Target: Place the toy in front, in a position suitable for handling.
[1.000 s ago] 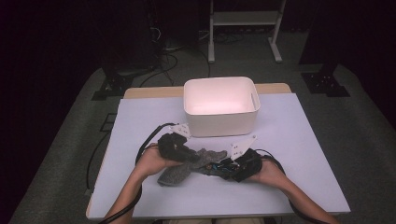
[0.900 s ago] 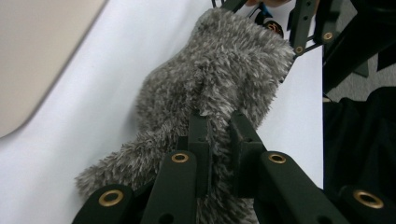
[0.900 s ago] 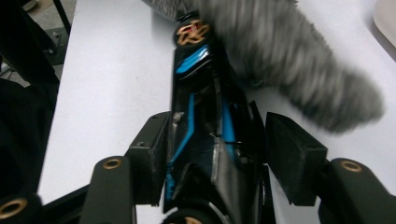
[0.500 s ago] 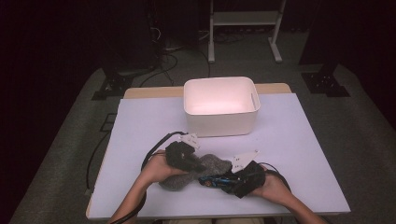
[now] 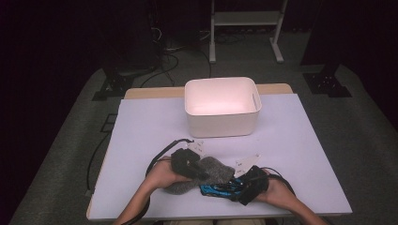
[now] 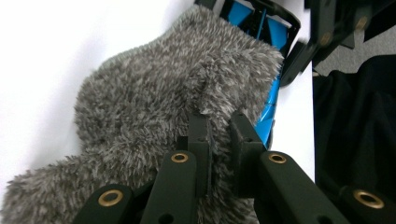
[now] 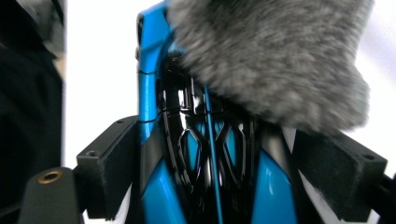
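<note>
Mid-separation near the desk front edge: left gripper pinching the grey fluffy cover, right gripper clamped around the blue-and-black frame. Next, probably: pull apart steadily, keeping both grips firm.

the grey fuzzy cover hides most of the blue and black frame beneath it, and its far end in the right gripper view is blurred. in the left gripper view the cover runs off the bottom edge. from above, the left gripper hides part of the cover, and the frame's shape is too small to tell.
</note>
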A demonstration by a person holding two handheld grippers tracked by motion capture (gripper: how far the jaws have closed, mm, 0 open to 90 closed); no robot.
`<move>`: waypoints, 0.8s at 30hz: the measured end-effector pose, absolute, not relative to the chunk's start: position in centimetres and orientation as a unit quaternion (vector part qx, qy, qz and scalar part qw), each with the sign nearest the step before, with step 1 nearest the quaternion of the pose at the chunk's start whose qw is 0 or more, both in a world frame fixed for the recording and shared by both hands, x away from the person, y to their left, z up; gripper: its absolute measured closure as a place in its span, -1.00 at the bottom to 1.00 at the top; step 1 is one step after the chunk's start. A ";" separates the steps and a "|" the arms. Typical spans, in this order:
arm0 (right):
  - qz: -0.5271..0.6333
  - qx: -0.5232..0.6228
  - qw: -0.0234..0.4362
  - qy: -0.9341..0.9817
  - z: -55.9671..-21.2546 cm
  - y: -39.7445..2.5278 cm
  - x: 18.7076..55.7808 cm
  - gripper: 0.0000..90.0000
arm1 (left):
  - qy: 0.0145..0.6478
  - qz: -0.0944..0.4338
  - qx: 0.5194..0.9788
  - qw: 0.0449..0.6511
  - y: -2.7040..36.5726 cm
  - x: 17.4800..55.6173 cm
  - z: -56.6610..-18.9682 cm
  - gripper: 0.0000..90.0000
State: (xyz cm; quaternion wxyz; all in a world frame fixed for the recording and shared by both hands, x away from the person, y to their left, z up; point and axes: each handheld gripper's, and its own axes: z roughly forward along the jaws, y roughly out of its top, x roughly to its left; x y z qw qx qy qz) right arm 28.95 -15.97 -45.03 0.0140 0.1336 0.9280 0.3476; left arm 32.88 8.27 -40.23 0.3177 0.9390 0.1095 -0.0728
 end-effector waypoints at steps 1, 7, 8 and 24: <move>0.348 0.135 0.010 0.928 -45.0 -16.4 29.0 -0.67 | 0.108 -0.074 0.939 0.317 8.2 32.8 -40.3 0.80; 0.340 0.136 0.018 0.931 -45.3 -17.4 28.5 -0.63 | 0.103 -0.086 0.941 0.311 7.7 32.4 -41.2 0.80; 0.338 0.129 0.024 0.932 -45.3 -17.3 28.5 -0.59 | 0.103 -0.088 0.941 0.311 7.6 32.4 -41.4 0.80; 0.349 0.074 0.018 0.934 -45.3 -16.0 30.5 -0.52 | 0.083 -0.088 0.943 0.310 5.8 32.8 -40.7 0.81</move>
